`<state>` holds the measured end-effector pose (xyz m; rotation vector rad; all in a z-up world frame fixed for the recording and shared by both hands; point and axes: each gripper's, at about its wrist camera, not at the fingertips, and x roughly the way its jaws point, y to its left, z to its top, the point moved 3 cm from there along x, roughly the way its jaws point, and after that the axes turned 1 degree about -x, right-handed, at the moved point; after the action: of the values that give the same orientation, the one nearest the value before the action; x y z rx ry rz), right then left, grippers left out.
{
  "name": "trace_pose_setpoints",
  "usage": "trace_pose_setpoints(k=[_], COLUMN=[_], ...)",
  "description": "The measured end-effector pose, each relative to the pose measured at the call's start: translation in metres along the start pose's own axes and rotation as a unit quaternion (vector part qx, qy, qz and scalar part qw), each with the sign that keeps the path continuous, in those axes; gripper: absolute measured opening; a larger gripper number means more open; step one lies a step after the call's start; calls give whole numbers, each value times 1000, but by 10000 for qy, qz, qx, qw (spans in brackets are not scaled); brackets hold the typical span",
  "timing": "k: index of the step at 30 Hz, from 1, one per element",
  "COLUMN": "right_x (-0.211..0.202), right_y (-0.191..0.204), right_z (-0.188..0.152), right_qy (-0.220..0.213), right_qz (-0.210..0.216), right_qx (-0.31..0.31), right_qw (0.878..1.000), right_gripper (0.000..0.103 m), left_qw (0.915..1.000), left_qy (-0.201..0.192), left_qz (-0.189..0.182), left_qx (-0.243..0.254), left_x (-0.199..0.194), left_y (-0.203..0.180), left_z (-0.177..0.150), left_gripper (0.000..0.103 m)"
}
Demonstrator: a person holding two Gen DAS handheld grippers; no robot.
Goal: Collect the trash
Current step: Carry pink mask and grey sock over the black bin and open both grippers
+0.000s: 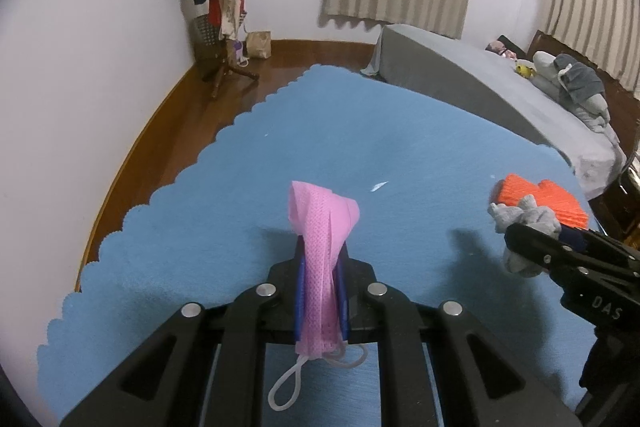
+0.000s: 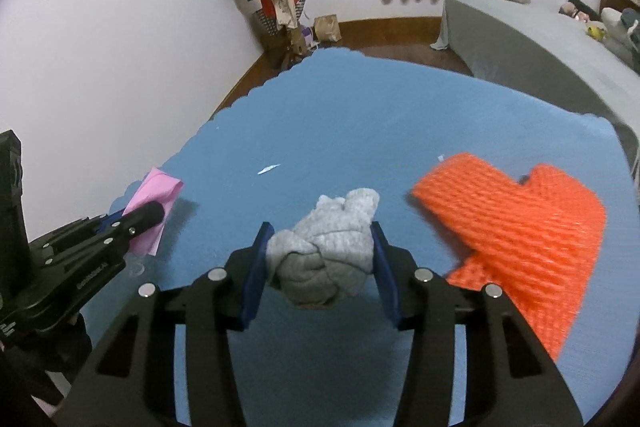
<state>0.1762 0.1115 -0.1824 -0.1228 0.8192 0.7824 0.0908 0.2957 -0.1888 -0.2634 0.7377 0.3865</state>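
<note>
Left gripper (image 1: pixel 320 291): clamped narrow on pink face mask (image 1: pixel 322 227), held above blue mat (image 1: pixel 224 163), ear loops dangling below. Right gripper (image 2: pixel 320 267): blue pads pressed against both sides of grey knotted cloth wad (image 2: pixel 324 251), over the mat. Orange foam net (image 2: pixel 520 227): flat on mat, just right of wad. Small paper scrap (image 2: pixel 269 169): farther back on mat.

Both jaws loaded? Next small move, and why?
Probably lift the right gripper clear of the blue cloth: its jaws press on the grey wad, which looks gripped. The left gripper is already shut on the pink mask. The orange mesh and a small white scrap remain.
</note>
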Motion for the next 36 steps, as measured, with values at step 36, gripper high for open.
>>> trace_pose_setpoints(k=[36], right_x=[-212], right_y=[-93], right_z=[-23], right_qy=[-1288], right_qz=[-875], right_qx=[560], right_qw=[9862], right_gripper=[47], left_qw=[9833], left_qy=[-727], left_qz=[-1434], left_qx=[851], left_x=[-112], left_y=[-179], left_z=[17], left_gripper=[13])
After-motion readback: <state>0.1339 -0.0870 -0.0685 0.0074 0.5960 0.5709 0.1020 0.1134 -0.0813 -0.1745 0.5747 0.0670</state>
